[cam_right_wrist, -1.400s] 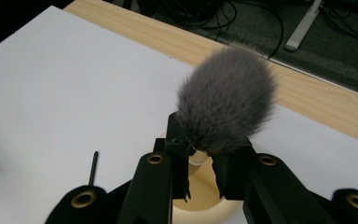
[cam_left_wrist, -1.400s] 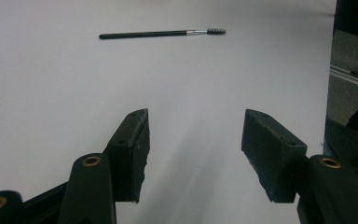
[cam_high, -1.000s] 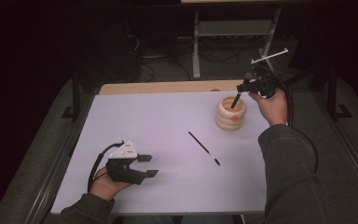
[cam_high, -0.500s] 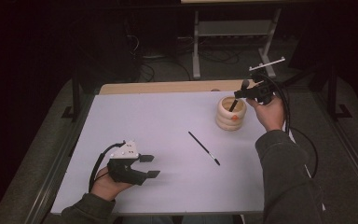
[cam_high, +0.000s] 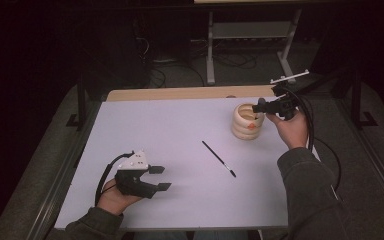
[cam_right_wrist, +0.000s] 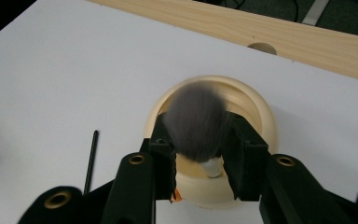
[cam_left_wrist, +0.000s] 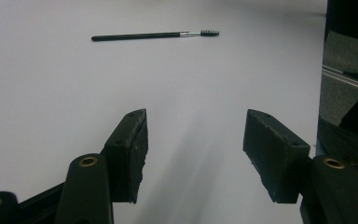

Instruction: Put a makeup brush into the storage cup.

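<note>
A cream ribbed cup (cam_high: pixel 247 125) stands at the table's far right. In the right gripper view a makeup brush with a fluffy grey head (cam_right_wrist: pixel 198 121) stands head-up in the cup (cam_right_wrist: pixel 261 112), and it looks blurred. My right gripper (cam_high: pixel 256 106) hovers at the cup's rim; its jaws (cam_right_wrist: pixel 199 125) stand slightly apart on either side of the bristles. A thin black spoolie wand (cam_high: pixel 219 158) lies mid-table, also in the left gripper view (cam_left_wrist: pixel 149 35). My left gripper (cam_high: pixel 160 177) rests near the front left, open and holding nothing (cam_left_wrist: pixel 193 126).
The white table top (cam_high: pixel 170 125) has a wooden strip (cam_high: pixel 180 93) along its far edge, with a hole (cam_right_wrist: pixel 262 47) in it. A metal stand (cam_high: pixel 250 35) and cables sit on the floor behind. The table's right edge is close to the cup.
My right gripper has dropped lower and shifted right at the cup, and the brush now sits deeper in it. The left gripper and the wand have not moved.
</note>
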A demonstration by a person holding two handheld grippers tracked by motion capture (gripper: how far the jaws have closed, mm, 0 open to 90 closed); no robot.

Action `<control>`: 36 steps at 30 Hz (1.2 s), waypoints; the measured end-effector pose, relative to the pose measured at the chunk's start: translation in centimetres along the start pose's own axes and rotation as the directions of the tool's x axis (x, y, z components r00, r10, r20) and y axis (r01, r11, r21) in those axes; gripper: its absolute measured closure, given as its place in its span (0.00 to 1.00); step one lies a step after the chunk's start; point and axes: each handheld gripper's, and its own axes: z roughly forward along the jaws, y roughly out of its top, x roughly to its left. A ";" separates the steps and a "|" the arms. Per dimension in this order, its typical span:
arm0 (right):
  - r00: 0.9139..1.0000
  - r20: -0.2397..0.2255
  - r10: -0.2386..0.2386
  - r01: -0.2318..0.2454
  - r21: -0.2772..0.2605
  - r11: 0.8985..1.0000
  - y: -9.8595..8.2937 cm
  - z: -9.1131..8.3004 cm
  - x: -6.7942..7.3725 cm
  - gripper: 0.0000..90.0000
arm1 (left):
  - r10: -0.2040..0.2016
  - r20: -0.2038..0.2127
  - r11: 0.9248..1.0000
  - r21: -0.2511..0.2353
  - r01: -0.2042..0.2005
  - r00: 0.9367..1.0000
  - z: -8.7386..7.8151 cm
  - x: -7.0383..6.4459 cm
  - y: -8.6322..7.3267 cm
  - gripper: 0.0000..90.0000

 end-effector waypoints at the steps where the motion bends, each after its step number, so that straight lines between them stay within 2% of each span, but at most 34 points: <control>1: 1.000 0.000 0.000 0.000 0.000 1.000 0.0 0.0 0.0 0.72 | 0.000 0.000 1.000 0.000 0.000 1.000 0.0 0.0 0.0 0.44; 4: 1.000 0.005 -0.001 0.001 -0.025 1.000 -0.7 -0.8 -0.1 0.64 | 0.001 0.002 1.000 0.000 -0.001 1.000 0.1 0.0 0.0 0.44; 13: 1.000 -0.007 -0.009 0.008 -0.050 0.999 -1.5 -2.1 0.1 0.60 | -0.009 -0.005 1.000 0.003 0.009 1.000 0.1 0.1 0.0 0.43; 14: 1.000 -0.020 -0.007 0.006 -0.056 0.998 -1.8 -2.3 0.2 0.59 | -0.007 -0.005 1.000 0.004 0.007 1.000 0.0 0.2 0.0 0.43; 22: 0.999 -0.048 -0.019 0.016 -0.061 0.998 -2.8 -2.5 0.8 0.56 | -0.016 -0.014 1.000 -0.003 0.016 1.000 -0.2 0.4 -0.1 0.42; 31: 0.998 -0.059 -0.034 0.030 -0.060 0.998 -4.0 -2.6 1.5 0.55 | -0.024 -0.017 1.000 0.004 0.024 1.000 -0.2 0.6 -0.2 0.41; 36: 0.997 -0.067 -0.041 0.037 -0.053 0.998 -4.5 -2.3 2.2 0.53 | -0.028 -0.019 1.000 -0.007 0.028 0.999 -0.4 0.8 -0.3 0.41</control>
